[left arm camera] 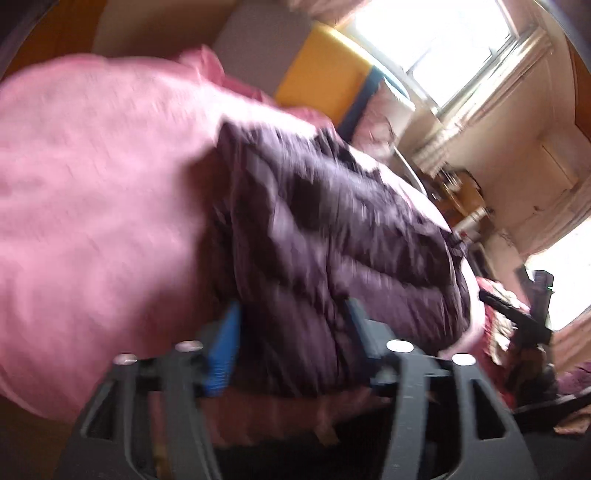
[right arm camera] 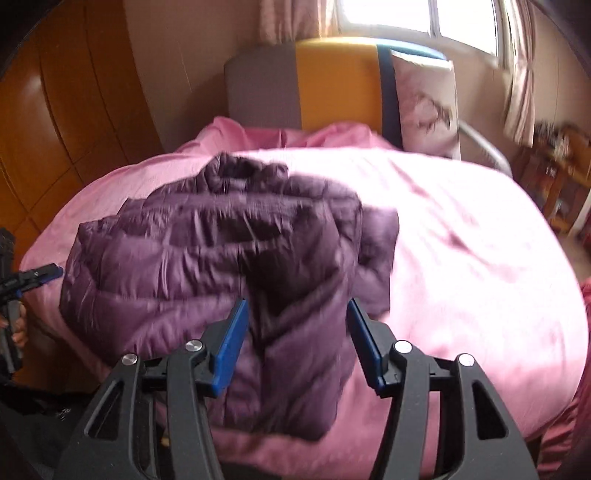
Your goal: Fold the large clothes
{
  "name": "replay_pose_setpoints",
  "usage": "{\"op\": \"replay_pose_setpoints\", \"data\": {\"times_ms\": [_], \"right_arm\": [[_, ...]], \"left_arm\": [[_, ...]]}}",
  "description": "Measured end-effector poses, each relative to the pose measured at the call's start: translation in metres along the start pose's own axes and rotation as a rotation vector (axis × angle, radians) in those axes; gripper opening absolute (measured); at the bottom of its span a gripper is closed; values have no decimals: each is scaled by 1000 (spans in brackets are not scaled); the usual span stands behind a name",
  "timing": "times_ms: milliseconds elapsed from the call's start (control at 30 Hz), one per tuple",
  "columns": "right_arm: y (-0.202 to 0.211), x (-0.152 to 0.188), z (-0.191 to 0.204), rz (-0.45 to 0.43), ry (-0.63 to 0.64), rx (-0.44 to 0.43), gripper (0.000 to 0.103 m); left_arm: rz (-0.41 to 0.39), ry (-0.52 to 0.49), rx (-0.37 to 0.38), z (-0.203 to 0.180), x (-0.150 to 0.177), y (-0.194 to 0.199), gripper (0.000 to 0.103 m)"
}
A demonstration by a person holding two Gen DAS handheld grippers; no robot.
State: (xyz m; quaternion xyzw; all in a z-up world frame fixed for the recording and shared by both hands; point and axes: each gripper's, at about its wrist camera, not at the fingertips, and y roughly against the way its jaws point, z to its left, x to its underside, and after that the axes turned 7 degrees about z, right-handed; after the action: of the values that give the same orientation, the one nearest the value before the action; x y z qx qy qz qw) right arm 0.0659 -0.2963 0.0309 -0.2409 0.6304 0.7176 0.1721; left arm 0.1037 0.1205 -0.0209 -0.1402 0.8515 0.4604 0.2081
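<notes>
Right tool (right arm camera: 295, 345) over purple jacket (right arm camera: 207, 266)

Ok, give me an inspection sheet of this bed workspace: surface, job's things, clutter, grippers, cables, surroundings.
Surface: pink bedspread, rumpled.
Job's things: purple puffer jacket, folded into a bundle on the bedspread.
Clutter: patterned pillow against the headboard.
Grippers: right gripper open above the jacket; left gripper open, pads apart, jacket behind them, picture blurred.
Cables: nothing seen.
Surroundings: wooden wardrobe, window, curtain.
</notes>
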Motion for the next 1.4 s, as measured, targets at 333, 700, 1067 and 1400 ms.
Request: {"op": "replay_pose_setpoints", "data": {"times_ms": [333,700,1067,1400], "right_arm": [[-89,-26,38,102,144,186,14],[-72,-13,28,54,91,176,9],[24,-41,16,-163,12,129,8],[-61,-85,-4,-48,-68,221,8]], "left_arm": [[-40,-122,-34,-23,-42,-24,65],[7,-182,-63,-24,-45,-58,8],[-208,-237,-22,-53,-48,18,0],[-256,-241,-61,-57,-118,-13,0]]}}
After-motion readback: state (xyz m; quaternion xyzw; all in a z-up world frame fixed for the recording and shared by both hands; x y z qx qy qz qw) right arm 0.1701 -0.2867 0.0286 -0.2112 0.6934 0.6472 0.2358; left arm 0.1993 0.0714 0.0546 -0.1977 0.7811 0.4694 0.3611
